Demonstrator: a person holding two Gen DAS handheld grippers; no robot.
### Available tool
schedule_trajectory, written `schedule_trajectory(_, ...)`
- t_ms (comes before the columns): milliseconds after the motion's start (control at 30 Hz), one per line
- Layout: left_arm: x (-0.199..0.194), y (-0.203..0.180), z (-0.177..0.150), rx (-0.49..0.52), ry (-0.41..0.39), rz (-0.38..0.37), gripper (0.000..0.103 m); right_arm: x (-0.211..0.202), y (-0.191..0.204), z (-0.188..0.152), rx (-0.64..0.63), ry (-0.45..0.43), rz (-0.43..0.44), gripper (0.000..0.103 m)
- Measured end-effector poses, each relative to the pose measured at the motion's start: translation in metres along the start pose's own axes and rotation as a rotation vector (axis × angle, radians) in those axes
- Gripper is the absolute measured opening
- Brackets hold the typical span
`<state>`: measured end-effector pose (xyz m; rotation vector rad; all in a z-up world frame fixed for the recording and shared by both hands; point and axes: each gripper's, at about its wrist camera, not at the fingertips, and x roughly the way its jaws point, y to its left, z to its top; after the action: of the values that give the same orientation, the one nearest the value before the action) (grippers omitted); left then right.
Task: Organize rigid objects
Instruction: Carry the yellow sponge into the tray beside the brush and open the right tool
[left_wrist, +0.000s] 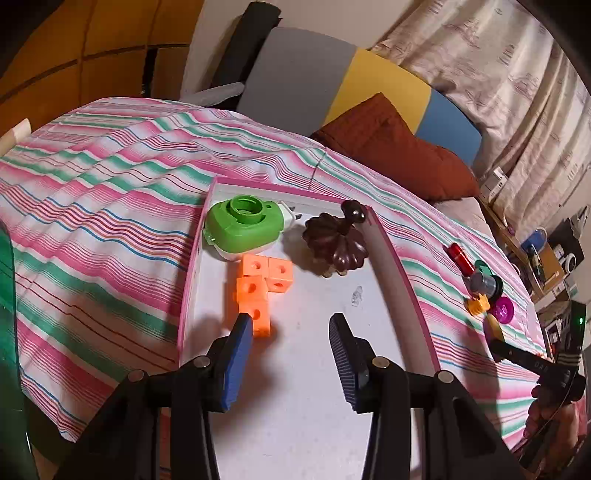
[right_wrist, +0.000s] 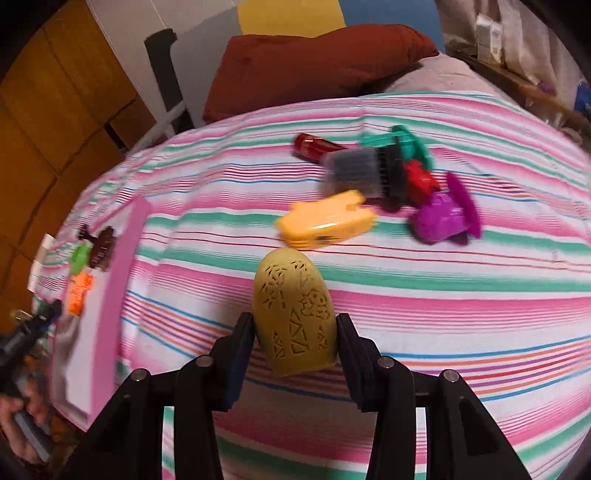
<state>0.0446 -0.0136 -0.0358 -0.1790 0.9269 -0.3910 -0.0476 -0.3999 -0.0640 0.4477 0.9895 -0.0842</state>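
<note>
My left gripper (left_wrist: 290, 319) stands open over the white tray with the pink rim (left_wrist: 384, 240), with nothing between its fingers. Its left fingertip (left_wrist: 243, 325) is right beside the chain of orange cubes (left_wrist: 258, 284), which lies on the tray. A green plug-in device (left_wrist: 243, 229) and a brown fluted piece (left_wrist: 334, 242) sit at the tray's far end. My right gripper (right_wrist: 295, 319) is shut on a yellow oval block with carved marks (right_wrist: 295, 314), held just above the striped bedsheet (right_wrist: 406, 295).
A loose pile lies on the sheet beyond the right gripper: an orange clip (right_wrist: 325, 221), a grey and black brush (right_wrist: 362, 171), a red tube (right_wrist: 314, 146), a teal piece (right_wrist: 410, 142) and a purple piece (right_wrist: 443, 218). A rust pillow (left_wrist: 391, 147) lies behind.
</note>
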Motion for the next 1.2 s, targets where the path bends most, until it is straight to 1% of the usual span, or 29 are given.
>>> schedule_trajectory(100,-0.004,0.0,-0.002,0.021,-0.011,0.005,0.043,0.003,0.029,-0.001,-0.039,0.008,0.04,0.045)
schedule_trajectory(167,-0.008,0.0,-0.004,0.028,-0.015,-0.007,0.043,0.004,0.049,0.001,-0.062,0.005,0.081,0.045)
schedule_trajectory(300,-0.009,0.0,-0.01,0.046,-0.002,-0.011,0.043,0.008,0.094,0.012,-0.114,-0.008,0.14,0.045)
schedule_trajectory(500,-0.012,-0.001,-0.016,0.061,0.0,-0.019,0.043,0.018,0.15,0.028,-0.187,-0.022,0.173,0.045)
schedule_trajectory(633,-0.015,0.0,-0.018,0.062,0.0,-0.029,0.043,0.036,0.182,0.037,-0.22,-0.014,0.167,0.045)
schedule_trajectory(767,-0.02,0.002,-0.019,0.065,-0.009,-0.028,0.043,0.058,0.203,0.048,-0.26,-0.009,0.106,0.045)
schedule_trajectory(867,-0.023,0.006,-0.02,0.058,-0.014,-0.028,0.043,0.07,0.212,0.054,-0.283,-0.012,0.071,0.045)
schedule_trajectory(1033,-0.026,0.011,-0.021,0.049,-0.016,-0.02,0.043,0.086,0.21,0.065,-0.248,-0.006,0.043,0.045)
schedule_trajectory(1100,-0.027,0.012,-0.021,0.046,-0.015,-0.02,0.043,0.088,0.211,0.067,-0.244,-0.022,0.035,0.047)
schedule_trajectory(1133,-0.027,0.012,-0.021,0.046,-0.015,-0.017,0.043,0.087,0.211,0.069,-0.241,-0.035,0.038,0.05)
schedule_trajectory(1167,-0.028,0.012,-0.022,0.047,-0.014,-0.015,0.043,0.087,0.211,0.07,-0.239,-0.043,0.055,0.057)
schedule_trajectory(1200,-0.028,0.012,-0.022,0.048,-0.014,-0.015,0.043,0.086,0.21,0.07,-0.238,-0.05,0.066,0.058)
